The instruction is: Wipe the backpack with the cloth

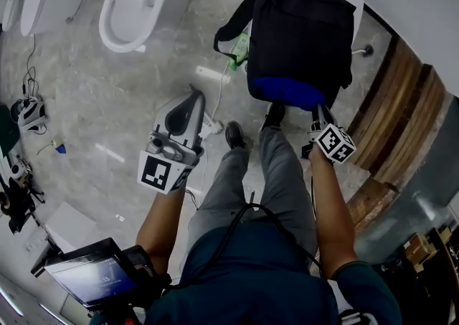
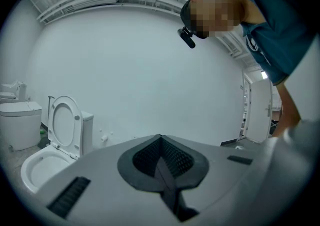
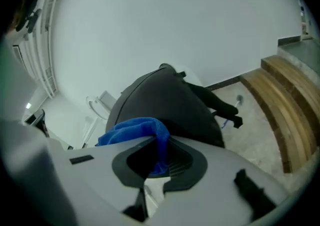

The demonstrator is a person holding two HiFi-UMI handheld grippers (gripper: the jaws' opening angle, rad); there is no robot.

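My right claw (image 3: 159, 156) is clamped on a soft, bright blue cloth (image 3: 135, 131). The cloth lies against the lower edge of a black fabric backpack (image 1: 301, 29) just ahead of me. My left claw (image 2: 160, 142) is off to the left of the backpack, well apart from it, with its jaws closed together and nothing between them. Brown wooden steps (image 1: 394, 112) lie to the right of the backpack. Farther off, left of the backpack, stands a white ceramic toilet (image 1: 129, 8) with its seat raised.
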